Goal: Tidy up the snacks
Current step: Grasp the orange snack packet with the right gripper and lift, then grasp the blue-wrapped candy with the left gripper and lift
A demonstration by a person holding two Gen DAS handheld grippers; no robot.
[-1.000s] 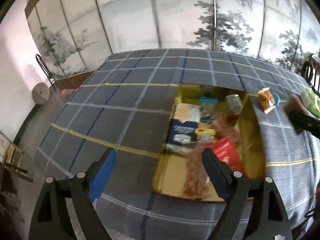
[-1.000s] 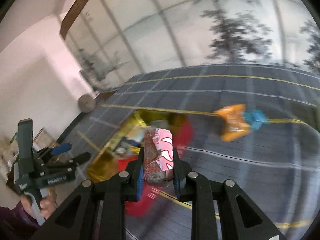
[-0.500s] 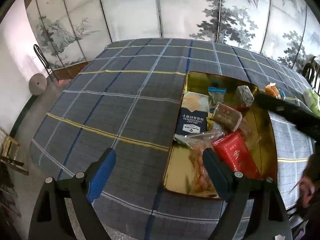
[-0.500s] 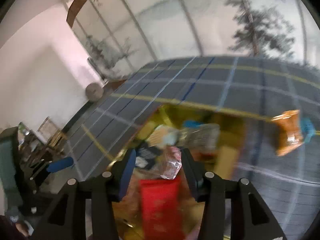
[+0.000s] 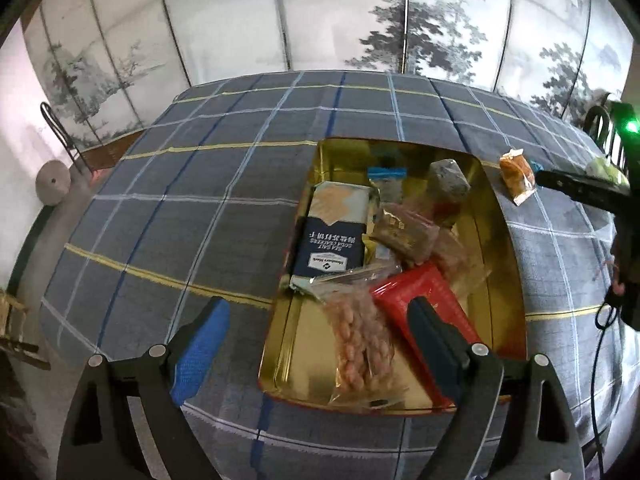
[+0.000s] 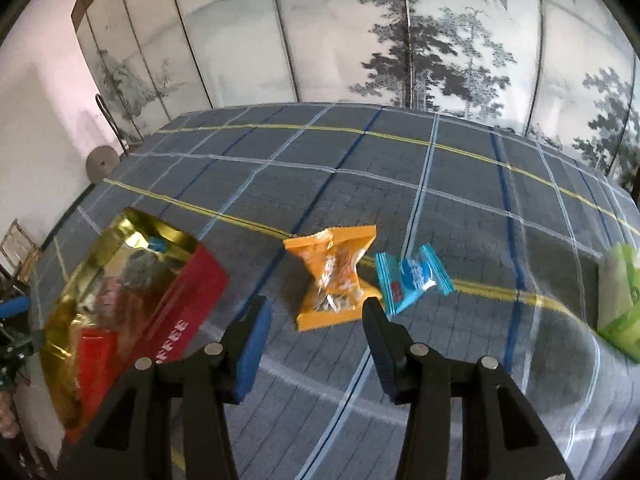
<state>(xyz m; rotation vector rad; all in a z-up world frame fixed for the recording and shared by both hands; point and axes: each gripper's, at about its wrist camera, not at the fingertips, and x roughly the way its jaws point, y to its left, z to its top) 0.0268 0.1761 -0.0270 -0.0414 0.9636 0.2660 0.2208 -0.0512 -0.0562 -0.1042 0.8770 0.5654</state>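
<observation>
- Gold-lined rectangular metal tin with red outer walls (image 5: 500, 240) sits on the grey plaid tablecloth (image 5: 200, 208) and already holds most of the snacks: a navy-and-white cracker box (image 5: 332, 236), a clear bag of pink peanuts (image 5: 360, 344), a flat red packet (image 5: 424, 300) and several smaller wrapped pieces behind them
- Three snacks lie outside the tin on the cloth: an orange crinkled snack packet (image 6: 334, 276), a small blue wrapped biscuit (image 6: 414, 278) touching its right edge, and a pale green pack (image 6: 622, 300) well apart to the right
- The right gripper (image 6: 316, 320) stands part-open with nothing between its fingers, and it points down at the orange packet, which shows just beyond the fingertips
- The left gripper (image 5: 318, 332) is spread wide, its jaws opening a little more, and it hovers empty over the near end of the tin; it may be there to steady the tin, though the view does not settle that
- The step in hand reads as the reach for the next loose snack, the orange packet being the likeliest pick
- The next move calls for lowering the right gripper until the pads straddle the packet's pinched middle, then closing without catching the blue biscuit beside it
</observation>
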